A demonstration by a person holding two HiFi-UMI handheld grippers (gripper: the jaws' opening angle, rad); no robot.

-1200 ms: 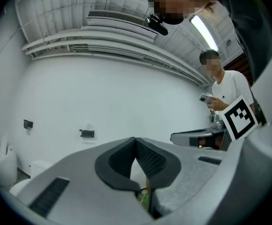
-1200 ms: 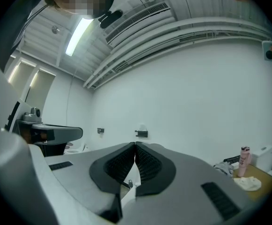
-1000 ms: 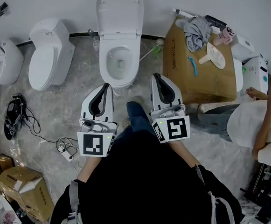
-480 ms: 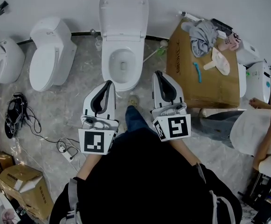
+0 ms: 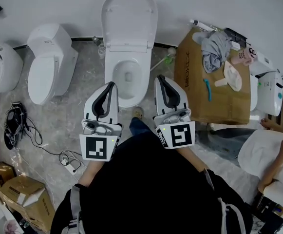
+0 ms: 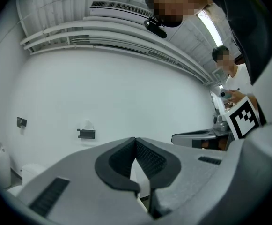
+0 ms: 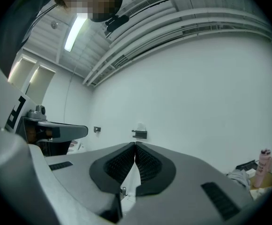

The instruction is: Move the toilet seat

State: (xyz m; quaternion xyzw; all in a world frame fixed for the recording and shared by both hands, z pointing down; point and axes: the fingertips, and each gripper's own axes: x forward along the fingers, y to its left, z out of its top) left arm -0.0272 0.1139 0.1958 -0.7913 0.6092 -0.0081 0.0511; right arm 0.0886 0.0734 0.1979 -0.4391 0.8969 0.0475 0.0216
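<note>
I've got both grippers in front of the toilet [image 5: 126,97], my left gripper [image 5: 110,85] over the front-left of its bowl and my right gripper [image 5: 161,78] at the front-right, each with jaws pressed together and nothing between the pads. The toilet seat [image 5: 129,18] stands raised at the back of the toilet against the white wall, apart from both grippers. A cluttered cardboard box [image 5: 214,94] sits right of the toilet, a second toilet [image 5: 48,62] left of it.
</note>
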